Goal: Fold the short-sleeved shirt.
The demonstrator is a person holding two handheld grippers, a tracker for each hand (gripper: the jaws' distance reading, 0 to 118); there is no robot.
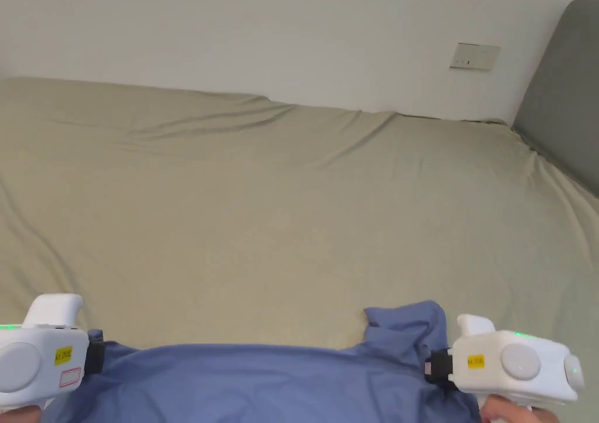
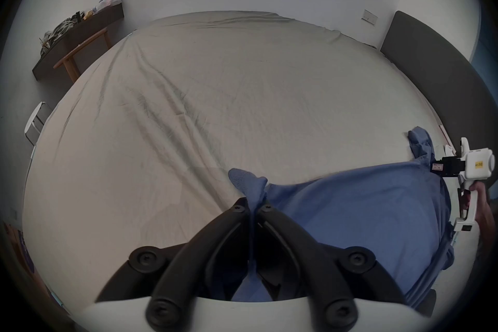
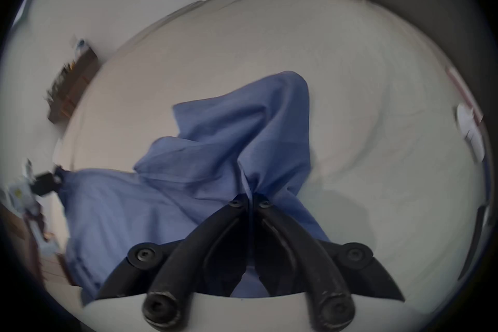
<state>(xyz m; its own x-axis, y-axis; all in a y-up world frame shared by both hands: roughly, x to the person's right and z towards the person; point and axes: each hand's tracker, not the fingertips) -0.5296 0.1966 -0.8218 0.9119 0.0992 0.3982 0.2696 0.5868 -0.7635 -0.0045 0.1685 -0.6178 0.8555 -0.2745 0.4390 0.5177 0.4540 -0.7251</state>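
Observation:
A blue short-sleeved shirt (image 1: 263, 377) hangs stretched between my two grippers at the near edge of the bed. My left gripper (image 1: 96, 354) is shut on the shirt's left end; in the left gripper view its jaws (image 2: 253, 205) pinch a bunched fold of the shirt (image 2: 350, 216). My right gripper (image 1: 436, 368) is shut on the right end, where a sleeve (image 1: 409, 325) sticks up. In the right gripper view the shirt (image 3: 215, 149) bunches at the closed gripper (image 3: 250, 199).
A beige sheet (image 1: 292, 207) covers the wide bed. A grey headboard (image 1: 561, 102) stands at the right, and a wall with a switch plate (image 1: 475, 56) runs behind. A dark cluttered side table (image 2: 78, 36) stands past the bed's far left corner.

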